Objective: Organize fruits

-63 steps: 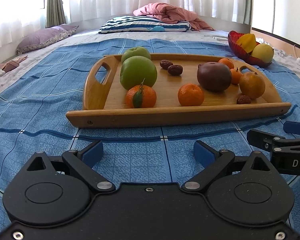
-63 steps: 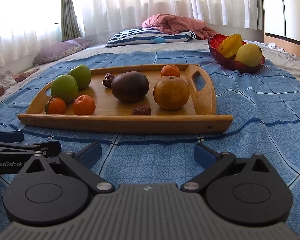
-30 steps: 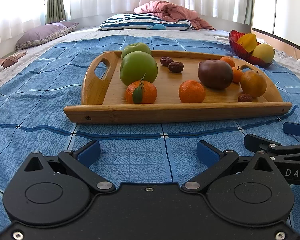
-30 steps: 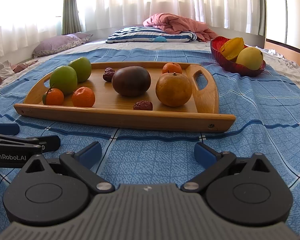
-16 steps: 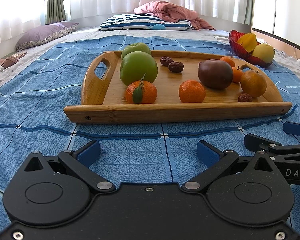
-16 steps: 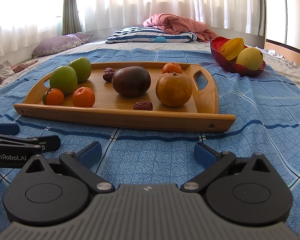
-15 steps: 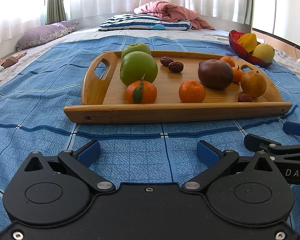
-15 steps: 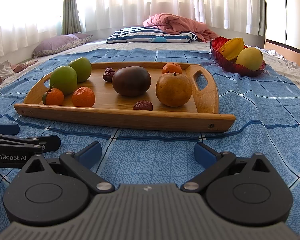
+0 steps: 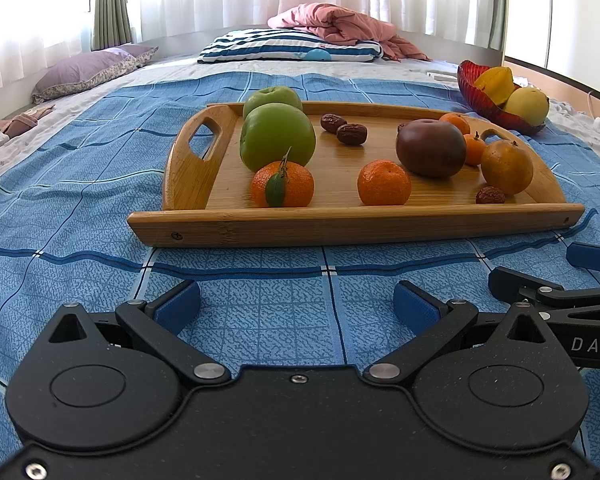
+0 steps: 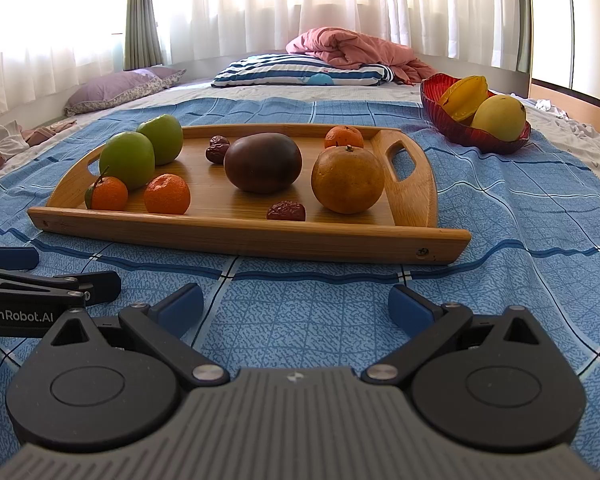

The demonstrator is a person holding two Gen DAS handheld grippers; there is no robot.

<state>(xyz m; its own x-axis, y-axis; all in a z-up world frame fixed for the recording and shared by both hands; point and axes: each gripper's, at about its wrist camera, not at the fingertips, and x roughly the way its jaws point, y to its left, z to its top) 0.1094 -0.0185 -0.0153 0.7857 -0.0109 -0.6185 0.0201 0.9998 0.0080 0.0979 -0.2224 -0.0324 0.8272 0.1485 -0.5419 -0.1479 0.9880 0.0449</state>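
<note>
Two views. Left wrist: my left gripper [image 9: 296, 302], jaws wide and empty, faces the wooden tray [image 9: 340, 224] of fruit on the bed [image 9: 80, 200]. Right wrist: my right gripper [image 10: 296, 304], jaws wide, faces the same tray; a red bowl [image 10: 464, 130] sits beyond.

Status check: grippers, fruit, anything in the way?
Left gripper and right gripper open, empty. Fruit untouched on tray; two in red bowl. Path clear.

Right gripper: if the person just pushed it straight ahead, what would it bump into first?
Probably the near rim of the wooden tray, since the open right gripper sits low over the blue bedspread; height is hard to judge.
</note>
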